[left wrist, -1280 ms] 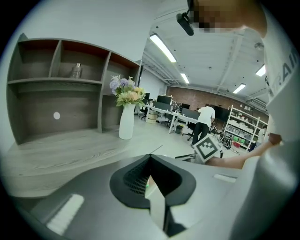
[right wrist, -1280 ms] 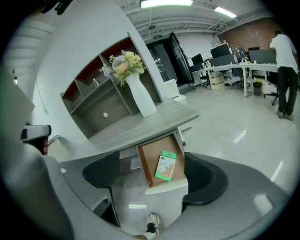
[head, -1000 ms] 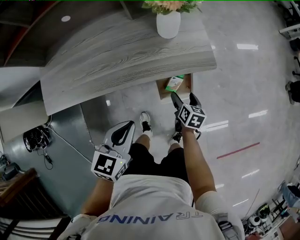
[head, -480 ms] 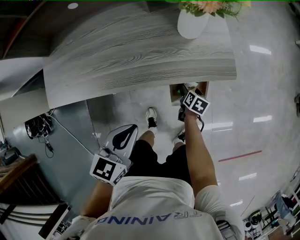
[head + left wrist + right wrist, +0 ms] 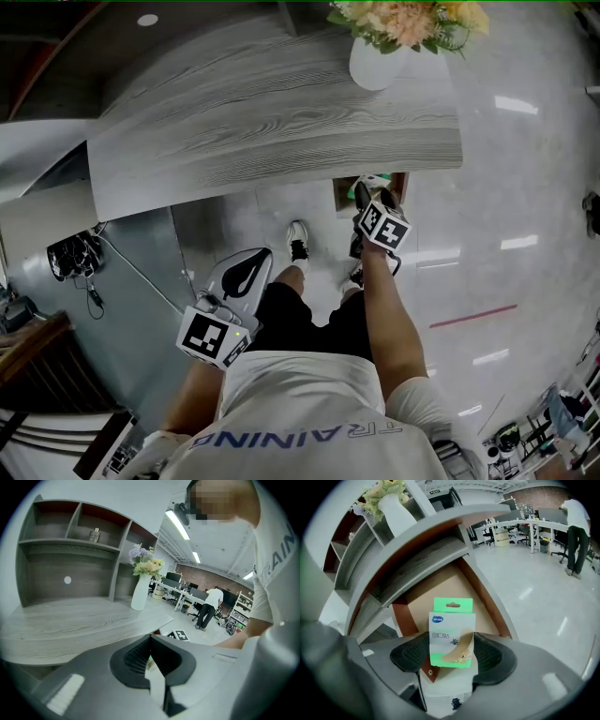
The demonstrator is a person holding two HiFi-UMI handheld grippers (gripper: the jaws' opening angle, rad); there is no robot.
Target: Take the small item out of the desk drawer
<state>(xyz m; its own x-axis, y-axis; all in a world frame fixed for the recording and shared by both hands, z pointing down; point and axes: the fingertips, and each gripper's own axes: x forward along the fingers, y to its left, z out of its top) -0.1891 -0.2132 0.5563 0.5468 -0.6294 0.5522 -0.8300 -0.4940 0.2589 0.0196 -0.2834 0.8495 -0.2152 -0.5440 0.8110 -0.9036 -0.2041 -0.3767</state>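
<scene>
A small green and white box (image 5: pixel 451 634) lies in the open wooden drawer (image 5: pixel 423 597) under the grey desk top (image 5: pixel 272 112). My right gripper (image 5: pixel 452 643) reaches down into the drawer (image 5: pixel 344 193). Its jaws have just been closing, and both black pads now lie against the box's sides. In the head view the right gripper (image 5: pixel 373 195) hides most of the box (image 5: pixel 376 179). My left gripper (image 5: pixel 263 254) hangs low beside the person's left leg, away from the drawer, with its tips together and nothing between them (image 5: pixel 150 637).
A white vase (image 5: pixel 375 64) of flowers stands on the desk's far right corner. Grey shelves (image 5: pixel 70 550) rise behind the desk. Cables (image 5: pixel 75 272) lie on the floor at the left. The person's feet (image 5: pixel 296 239) stand just before the drawer.
My right gripper has sunk into the drawer and its jaws have drawn in round the box. The left gripper has hardly moved.
</scene>
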